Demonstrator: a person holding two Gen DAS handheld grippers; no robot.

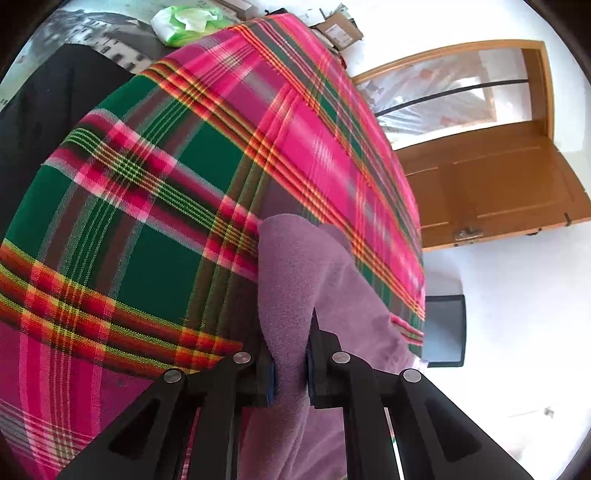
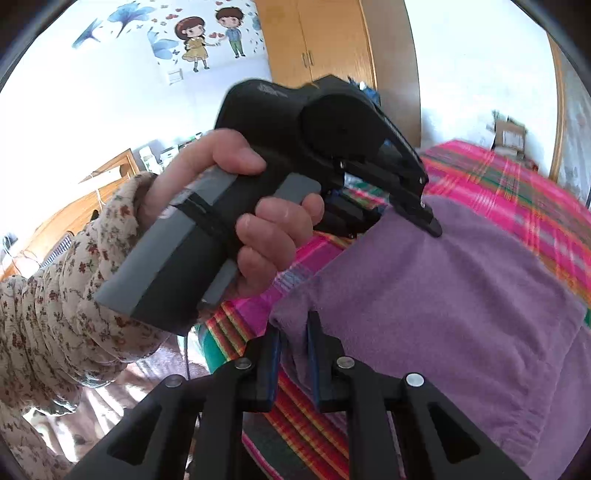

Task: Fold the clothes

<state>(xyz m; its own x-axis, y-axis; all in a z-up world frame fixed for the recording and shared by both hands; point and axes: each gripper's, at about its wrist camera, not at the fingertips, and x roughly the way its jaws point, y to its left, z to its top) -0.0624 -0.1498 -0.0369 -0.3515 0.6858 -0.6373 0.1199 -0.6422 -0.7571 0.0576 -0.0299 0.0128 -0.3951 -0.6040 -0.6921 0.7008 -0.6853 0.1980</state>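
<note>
— Where is the garment?

— The purple fleece garment (image 1: 291,295) lies on the plaid blanket (image 1: 155,177), and a fold of it runs straight up between my left gripper (image 1: 290,363) fingers. From that camera it fills the space from 6 o'clock up toward the centre, with the blanket spreading away to 9 and 12 o'clock.

— So the left one has it?

— Yes, its two pads are pressed onto the fleece from both sides, pinching a thick ridge of it.

— And the right?

— My right gripper (image 2: 293,363) sits at the garment's near corner. The purple cloth (image 2: 443,295) spreads out toward 3 o'clock, and its edge reaches in between the fingers. The jaws stand close together with a narrow gap; I cannot tell whether they actually grip the cloth.

— What else do you see from there?

— My left hand (image 2: 258,221) in a floral sleeve (image 2: 66,295), at 9 to 10 o'clock, wrapped around the other gripper's handle, whose fingertips touch the fleece's far edge near 1 o'clock.

— Any containers?

— A cardboard box (image 1: 338,29) at 12 o'clock past the blanket; its contents are not clear. A green-and-white bag (image 1: 184,24) lies beside it, and a wooden door (image 1: 491,184) stands at 3 o'clock.
</note>
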